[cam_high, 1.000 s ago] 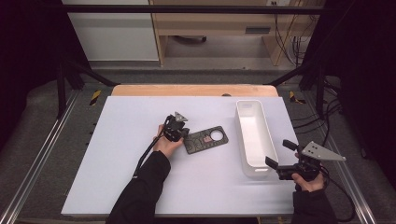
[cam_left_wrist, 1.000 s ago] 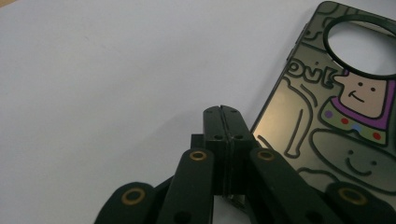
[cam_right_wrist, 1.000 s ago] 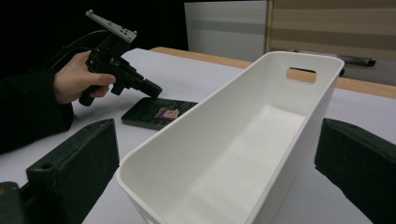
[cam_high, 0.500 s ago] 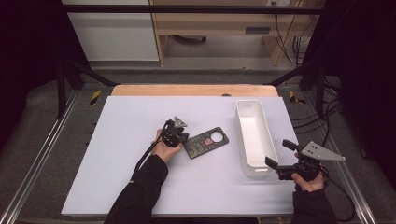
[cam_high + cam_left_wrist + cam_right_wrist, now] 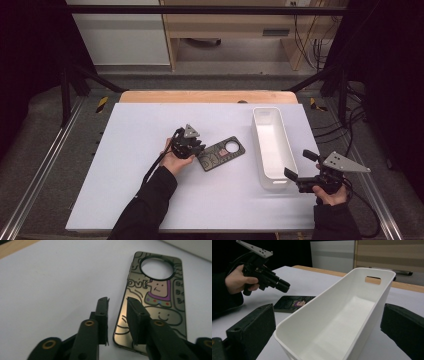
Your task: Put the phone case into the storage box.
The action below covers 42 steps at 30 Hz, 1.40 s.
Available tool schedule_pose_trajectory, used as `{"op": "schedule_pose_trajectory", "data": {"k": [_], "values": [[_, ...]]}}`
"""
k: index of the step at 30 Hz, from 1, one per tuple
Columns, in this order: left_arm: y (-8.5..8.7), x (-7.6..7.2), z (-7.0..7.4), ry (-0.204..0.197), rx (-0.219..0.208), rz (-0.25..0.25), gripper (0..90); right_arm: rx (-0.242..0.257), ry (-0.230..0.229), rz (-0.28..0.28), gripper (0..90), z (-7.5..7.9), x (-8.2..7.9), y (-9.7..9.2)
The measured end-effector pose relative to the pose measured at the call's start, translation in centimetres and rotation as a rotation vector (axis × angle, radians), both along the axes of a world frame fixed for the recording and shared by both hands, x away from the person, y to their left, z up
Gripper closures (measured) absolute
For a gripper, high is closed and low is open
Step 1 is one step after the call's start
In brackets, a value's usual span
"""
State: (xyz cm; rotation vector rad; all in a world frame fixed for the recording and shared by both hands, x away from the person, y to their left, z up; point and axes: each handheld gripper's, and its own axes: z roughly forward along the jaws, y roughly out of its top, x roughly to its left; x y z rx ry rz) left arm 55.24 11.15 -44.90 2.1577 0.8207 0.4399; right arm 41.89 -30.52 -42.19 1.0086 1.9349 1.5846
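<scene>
While the left gripper (image 5: 196, 148) hangs just above the near end of the door hanger (image 5: 221, 153), its fingers (image 5: 102, 312) stand a narrow gap apart and have just been opening; nothing is pinched between them. In the left gripper view one finger sits over the bare white surface (image 5: 150, 200) and the other over the hanger's lower corner, pads not pressing on it. The hanger lies flat on the surface, mid-table, slanted, round cutout end pointing toward the white bin (image 5: 270, 145), just left of it and apart from it. Hanger (image 5: 155, 297) is dark and glossy with cartoon doodles, a figure in a purple collar, a smiley below, and a big round hole at the far end. The left hand (image 5: 175, 160) wraps the gripper body; a dark sleeve comes in from the bottom. The right gripper (image 5: 302, 170) sits at the near right of the surface, held by the right hand (image 5: 330, 192), fingers spread wide and straddling the near short end of the bin without touching it. The bin (image 5: 342, 315) is long, rectangular and empty, with a handle slot in the far wall. In the right gripper view the left gripper (image 5: 283, 286) hovers over the hanger (image 5: 294, 303), tilted down.
</scene>
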Motion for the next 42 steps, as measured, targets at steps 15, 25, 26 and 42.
{"op": "schedule_pose_trajectory", "data": {"k": [15,25,26,42], "values": [[-1.1,-0.3,2.4,0.009,-0.082,-0.077,12.1,0.004,-0.002,0.004,0.2,0.0,0.0,0.0],[-2.7,0.1,1.5,0.041,-0.064,-0.08,2.5,0.006,-0.002,0.006,0.2,0.0,0.0,0.0],[-2.7,0.1,1.5,0.041,-0.064,-0.08,2.5,0.005,-0.003,0.006,0.2,0.0,0.0,0.0],[-5.2,1.1,-0.4,0.077,0.007,-0.117,2.3,0.01,-0.003,0.007,0.2,0.0,0.0,0.0]]}}
